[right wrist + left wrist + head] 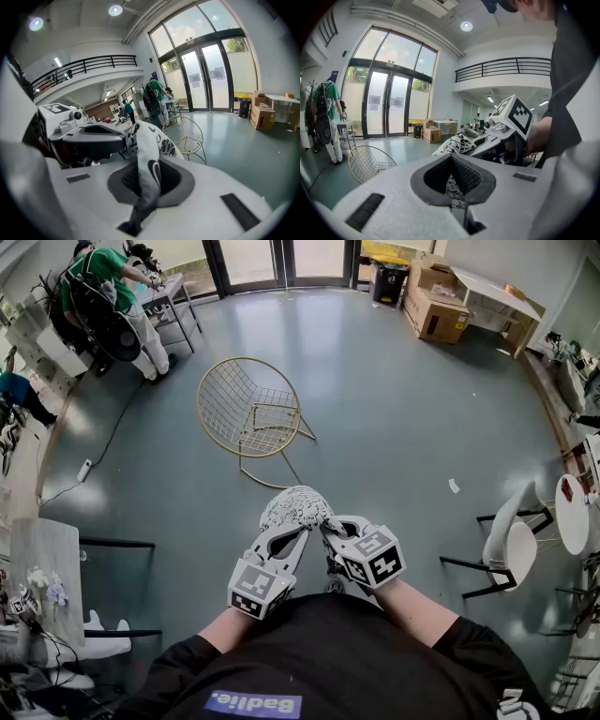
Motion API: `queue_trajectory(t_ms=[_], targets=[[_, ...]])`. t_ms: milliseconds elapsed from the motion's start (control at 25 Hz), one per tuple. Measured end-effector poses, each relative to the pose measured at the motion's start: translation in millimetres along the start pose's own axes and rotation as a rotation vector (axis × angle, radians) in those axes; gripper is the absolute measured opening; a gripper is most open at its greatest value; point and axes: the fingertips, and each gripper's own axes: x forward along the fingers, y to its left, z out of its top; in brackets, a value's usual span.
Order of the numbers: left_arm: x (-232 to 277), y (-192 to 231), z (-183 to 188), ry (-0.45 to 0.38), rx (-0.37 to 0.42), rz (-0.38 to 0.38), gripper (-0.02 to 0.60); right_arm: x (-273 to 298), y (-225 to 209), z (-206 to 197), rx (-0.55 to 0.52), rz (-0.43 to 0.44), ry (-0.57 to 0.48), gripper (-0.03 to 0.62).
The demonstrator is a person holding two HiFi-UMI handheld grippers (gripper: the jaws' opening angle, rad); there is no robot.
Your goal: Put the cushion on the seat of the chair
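Note:
A black-and-white patterned cushion [296, 506] hangs in front of me above the floor, held by both grippers. My left gripper [284, 538] is shut on its near left edge; in the left gripper view the fabric [453, 191] shows in the slit between the closed jaws. My right gripper [327, 528] is shut on its right edge, where the cushion [149, 164] is pinched and stands up between the jaws. The gold wire chair [251, 412] stands further ahead on the floor, its seat bare. It also appears in both gripper views: chair [369, 164], chair [188, 136].
A person in green [111, 294] stands by a desk at the far left. Cardboard boxes [437, 309] sit at the far right. A white chair [512, 542] is to my right, a white table [45, 559] to my left. A power strip and cable [84, 470] lie on the floor.

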Motion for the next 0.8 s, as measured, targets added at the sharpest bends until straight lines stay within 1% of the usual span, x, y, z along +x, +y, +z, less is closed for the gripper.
queue_trajectory(t_ms=[160, 360, 520, 800], targets=[[-0.1, 2.1, 3.0, -0.006, -0.005, 0.008, 0.015, 0.9, 2.6, -0.1, -0.008, 0.012, 0.007, 0.034], [1.5, 1.8, -7.9, 0.001, -0.008, 0.002, 0.015, 3.8, 1.4, -1.1, -0.011, 0.023, 0.011, 0.034], [1.2, 7.0, 0.1, -0.008, -0.016, 0.018, 0.015, 7.8, 1.8, -0.7, -0.009, 0.028, 0.015, 0.034], [12.5, 7.6, -1.5, 0.005, -0.017, 0.028, 0.015, 7.0, -10.5, 1.4, 0.000, 0.035, 0.006, 0.034]])
